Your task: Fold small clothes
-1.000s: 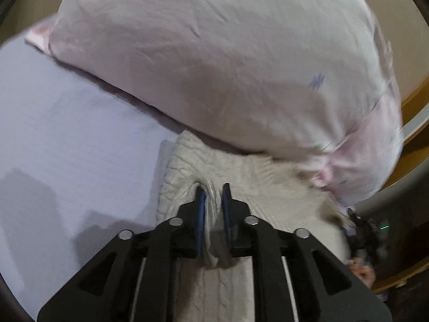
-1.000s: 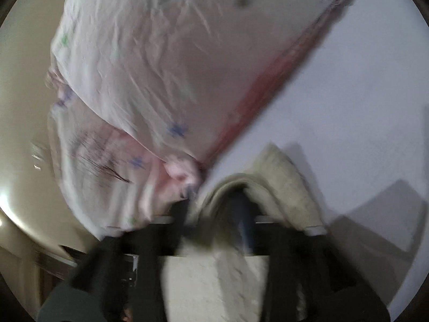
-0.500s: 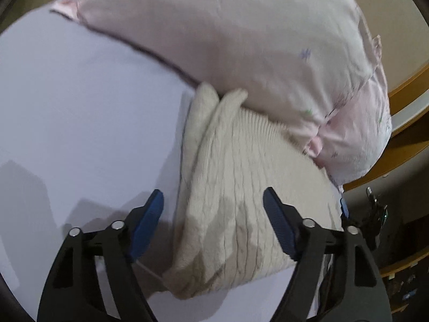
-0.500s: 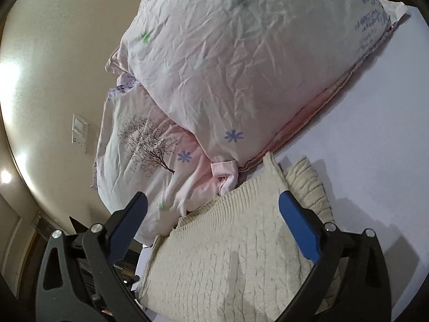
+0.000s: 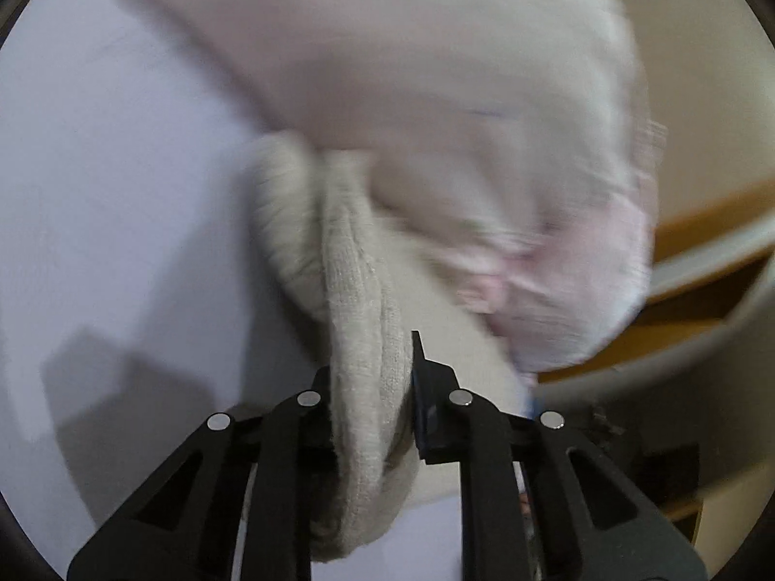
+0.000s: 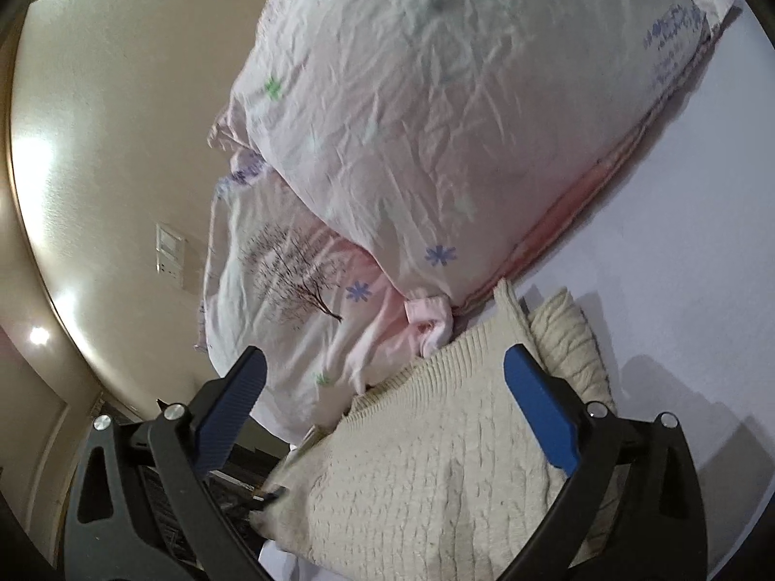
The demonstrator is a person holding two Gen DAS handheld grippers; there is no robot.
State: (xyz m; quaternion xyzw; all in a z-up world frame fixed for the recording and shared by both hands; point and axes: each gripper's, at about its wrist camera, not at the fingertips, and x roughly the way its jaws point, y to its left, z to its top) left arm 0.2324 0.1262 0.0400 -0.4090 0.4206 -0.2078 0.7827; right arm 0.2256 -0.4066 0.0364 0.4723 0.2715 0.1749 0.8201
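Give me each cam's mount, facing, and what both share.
Left wrist: on the left tool, looking along its fingers at the cream knit sweater they pinch; black finger arms show.
Right wrist: on the right tool, open above the sweater; blue pads show.
Shared: sweater, pink pillow, lavender sheet.

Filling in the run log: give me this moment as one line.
left gripper: shut on cream knit sweater | right gripper: open over sweater | pink pillow: behind | left view: blurred

Left claw (image 5: 373, 387) clamped, right claw (image 6: 382, 411) agape.
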